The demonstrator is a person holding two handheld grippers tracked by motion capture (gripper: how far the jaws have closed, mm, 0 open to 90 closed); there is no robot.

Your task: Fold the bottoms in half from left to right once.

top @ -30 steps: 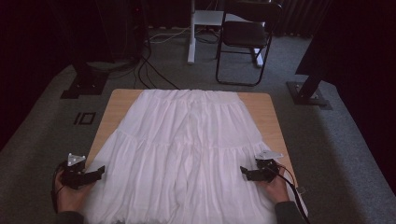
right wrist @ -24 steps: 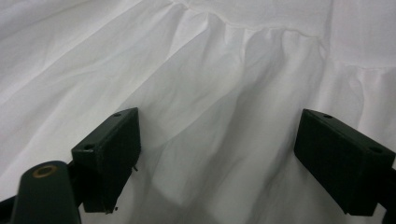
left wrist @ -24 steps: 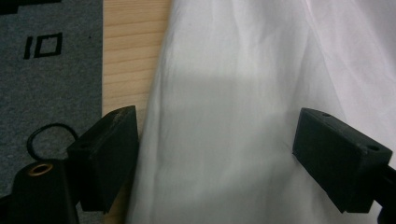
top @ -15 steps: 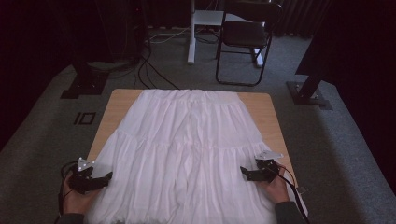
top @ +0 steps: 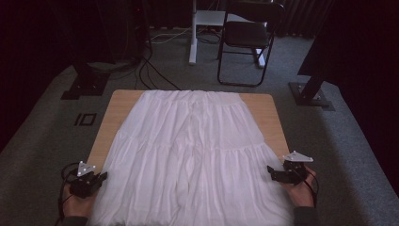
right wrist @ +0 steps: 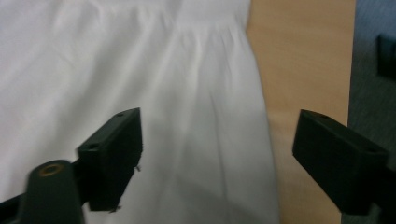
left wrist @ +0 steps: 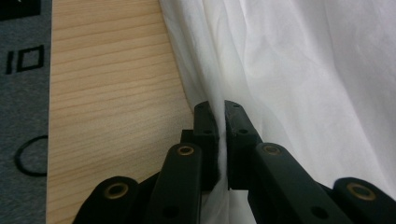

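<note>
Fingers (left wrist: 205, 126) of left gripper (left wrist: 217, 140) pinched tight on a fold of white skirt (top: 197, 155) at its left edge, cloth squeezed between the pads; jaws just been closing, w/ fabric in the gap. Seen from high view: left gripper (top: 96, 179) low at near-left corner of table (top: 117, 106), resting at the skirt's side hem, held in left hand (top: 77, 202).

Right gripper (right wrist: 217, 158) wide open, jaws well apart, hovering over skirt's right edge (one jaw above cloth, the other above bare wood and carpet (right wrist: 371, 56)); pads touching nothing, as far as can be told. In high view, right gripper (top: 275, 173) just beside the hem at near-right, in right hand (top: 299, 190), grey plate on top.

Skirt spread flat, covering most of tabletop, waistband toward far edge, wide hem toward near side, hanging off near edge a bit. Gathered tiers, soft vertical creases down the middle. Bare wood strips left & right at far end.

Beyond table: black chair (top: 247, 37), white post (top: 193, 33), cables (top: 150, 70) on carpet.
</note>
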